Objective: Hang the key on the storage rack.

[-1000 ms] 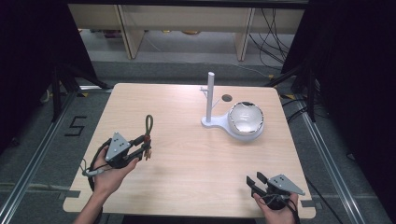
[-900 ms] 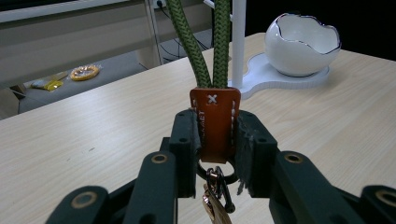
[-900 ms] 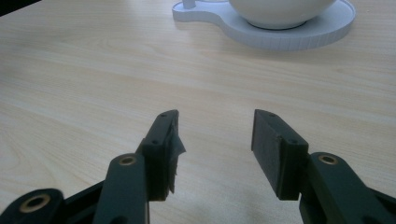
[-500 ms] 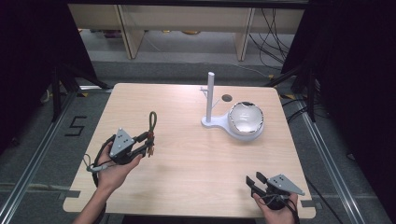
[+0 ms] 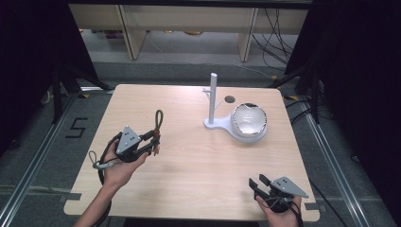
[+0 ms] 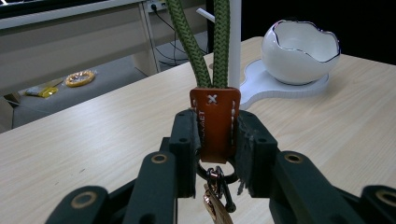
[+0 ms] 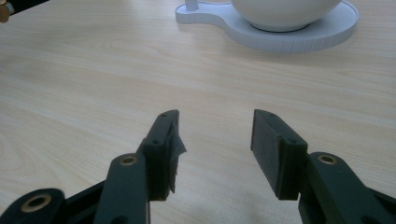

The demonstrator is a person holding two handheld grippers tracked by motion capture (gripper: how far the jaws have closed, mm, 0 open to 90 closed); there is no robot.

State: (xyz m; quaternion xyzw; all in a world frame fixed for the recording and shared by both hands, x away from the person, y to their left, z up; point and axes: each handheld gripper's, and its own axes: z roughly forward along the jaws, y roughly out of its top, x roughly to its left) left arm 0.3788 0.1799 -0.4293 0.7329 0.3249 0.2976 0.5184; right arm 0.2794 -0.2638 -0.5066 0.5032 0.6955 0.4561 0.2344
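My left gripper (image 5: 150, 142) (image 6: 214, 140) is shut on the orange leather tab (image 6: 214, 122) of a key strap. Its green braided loop (image 5: 158, 120) (image 6: 201, 42) stands up and away from the jaws, and a metal ring with a clasp (image 6: 215, 186) hangs under the tab. The strap is held above the left half of the table. A white stand with an upright post (image 5: 213, 97) and a white egg-shaped bowl (image 5: 248, 121) (image 6: 299, 51) sits at the back right. My right gripper (image 5: 255, 184) (image 7: 215, 149) rests open near the front right edge, with nothing between its fingers.
The stand's flat white base (image 7: 289, 35) lies ahead of the right gripper. A round hole (image 5: 230, 99) is in the wooden tabletop (image 5: 198, 161) behind the post. Shelving and cables run along the floor beyond the table's far edge.
My left gripper has carried the strap slightly to the right and forward, toward the stand. The right gripper has stayed put.
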